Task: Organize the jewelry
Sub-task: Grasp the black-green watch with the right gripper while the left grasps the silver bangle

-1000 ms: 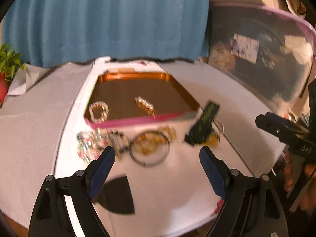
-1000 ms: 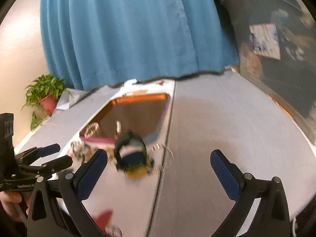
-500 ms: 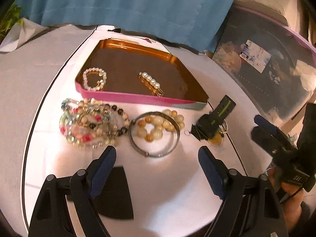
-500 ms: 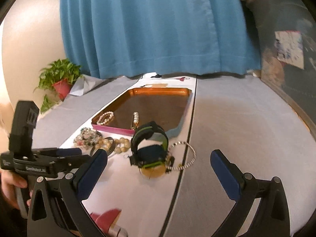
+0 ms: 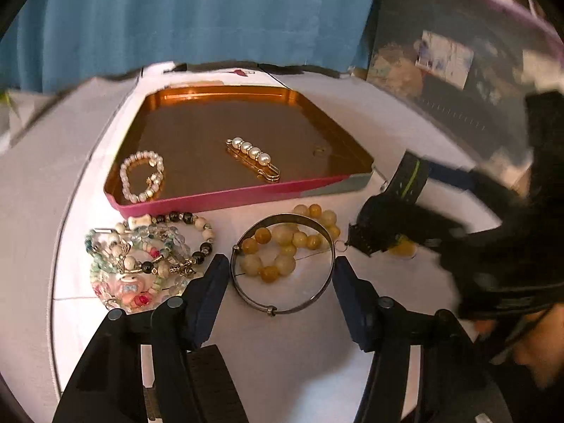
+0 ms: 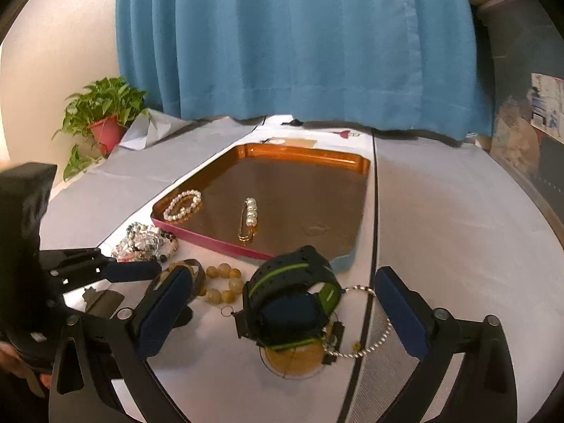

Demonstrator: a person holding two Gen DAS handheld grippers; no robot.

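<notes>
Left hand-held gripper (image 5: 276,273): jaws part-open, just closing, pads clear. Right hand-held gripper (image 6: 282,312): jaws wide, narrowing slightly, angled downward.

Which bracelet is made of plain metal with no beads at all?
The silver bangle, lying on the white cloth around some yellow beads; every other bracelet is strung from beads.

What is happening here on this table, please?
A person is sorting jewelry into an orange tray. A pearl bracelet and a pearl pin already lie in it. The left hand-held gripper, its jaws just closing, straddles a metal bangle without pressing it. The right hand-held gripper, open, approaches a black watch. Nothing is held yet.
</notes>
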